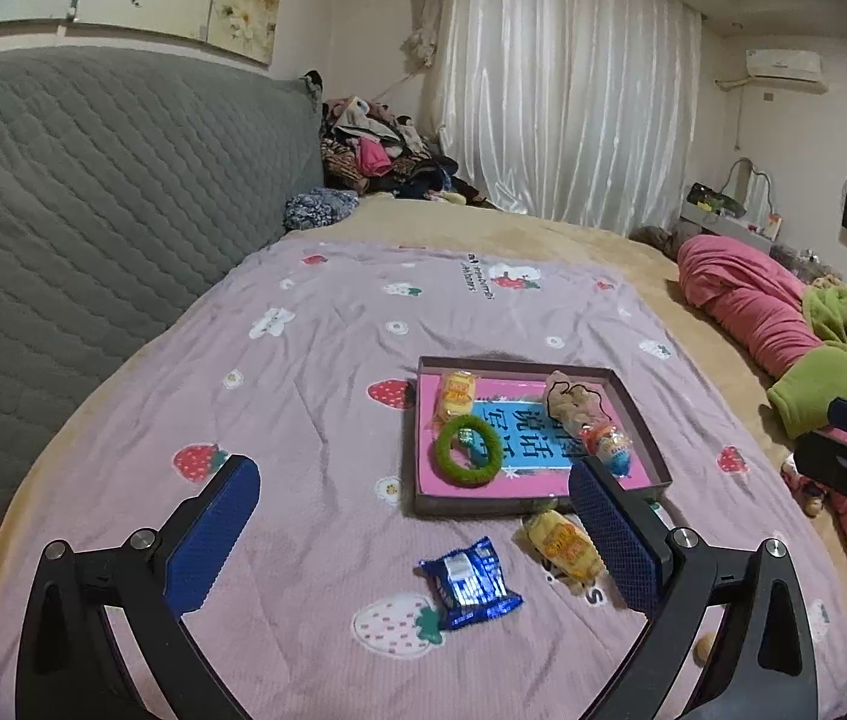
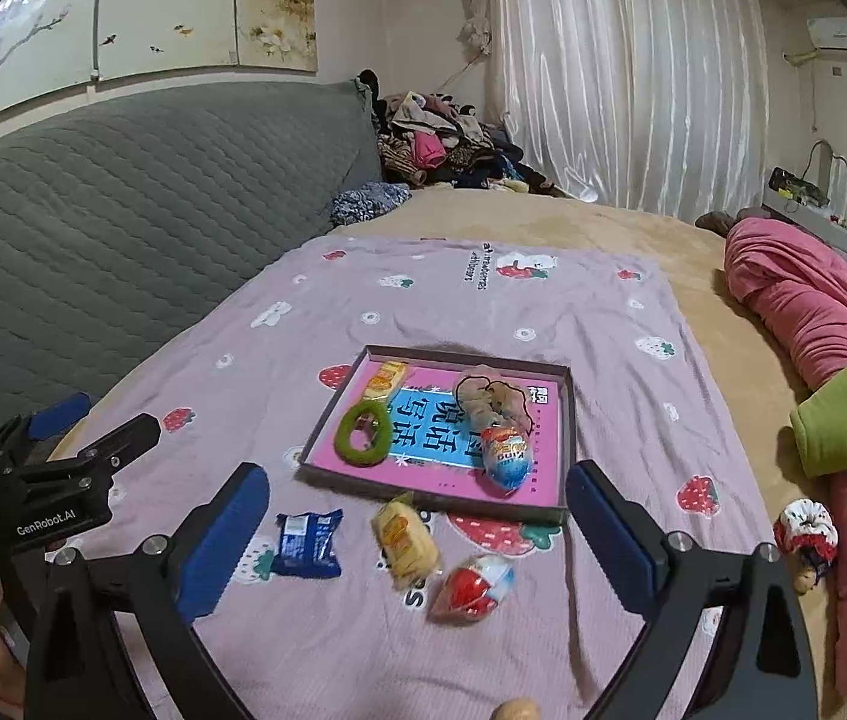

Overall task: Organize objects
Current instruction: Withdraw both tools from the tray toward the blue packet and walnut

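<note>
Tray (image 2: 564,450) already holds four things; we've got three snacks left on the bed (image 2: 603,324). Both grippers' fingers (image 1: 225,516) (image 2: 231,534) are spread, holding nothing.

Black left gripper (image 1: 414,531) frame, blue ribbed pads (image 1: 213,540), silver screws, white "GenRobot.AI" lettering

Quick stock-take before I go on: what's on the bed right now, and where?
tray: 1, pink-lined, on blanket
green ring: 1, in tray
yellow snack packs: 2, one in tray, one on blanket
chocolate eggs: 2, one in tray, one on blanket
beige scrunchie: 1, in tray
blue wrapper: 1, on blanket
blanket: 1, lilac, strawberry print
left claw: open, empty
right claw: open, empty
</note>
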{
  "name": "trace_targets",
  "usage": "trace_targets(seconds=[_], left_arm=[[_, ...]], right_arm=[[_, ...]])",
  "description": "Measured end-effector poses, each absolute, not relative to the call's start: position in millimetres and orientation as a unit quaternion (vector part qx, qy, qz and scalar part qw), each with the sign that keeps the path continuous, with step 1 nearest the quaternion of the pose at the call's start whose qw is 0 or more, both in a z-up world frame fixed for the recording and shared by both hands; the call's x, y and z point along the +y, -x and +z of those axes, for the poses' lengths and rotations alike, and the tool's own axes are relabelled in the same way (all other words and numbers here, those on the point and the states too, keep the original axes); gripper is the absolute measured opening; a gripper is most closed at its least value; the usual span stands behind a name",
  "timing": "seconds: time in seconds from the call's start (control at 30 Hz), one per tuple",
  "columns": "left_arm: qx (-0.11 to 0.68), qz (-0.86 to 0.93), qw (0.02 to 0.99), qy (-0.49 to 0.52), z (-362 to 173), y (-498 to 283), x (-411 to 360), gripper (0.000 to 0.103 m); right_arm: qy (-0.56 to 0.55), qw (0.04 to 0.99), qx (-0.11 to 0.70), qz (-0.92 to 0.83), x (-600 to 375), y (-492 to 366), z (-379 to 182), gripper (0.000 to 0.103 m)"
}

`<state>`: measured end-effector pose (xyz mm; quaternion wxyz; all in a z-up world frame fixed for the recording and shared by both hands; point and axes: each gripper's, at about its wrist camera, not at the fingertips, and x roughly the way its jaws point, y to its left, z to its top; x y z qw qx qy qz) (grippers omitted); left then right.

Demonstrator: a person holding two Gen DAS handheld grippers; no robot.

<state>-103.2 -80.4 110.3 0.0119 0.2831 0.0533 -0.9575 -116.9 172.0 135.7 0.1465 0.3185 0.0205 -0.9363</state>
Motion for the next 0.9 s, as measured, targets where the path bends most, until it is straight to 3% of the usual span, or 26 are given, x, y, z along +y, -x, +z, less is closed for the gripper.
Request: trace_targets(seconds=[0.9], left_arm=[[0.023, -0.959, -0.003, -0.281, 119, 16, -43, 0.103]], right_arm=[[-0.289, 0.139, 0.009, -0.947, 190, 30, 127, 0.102]])
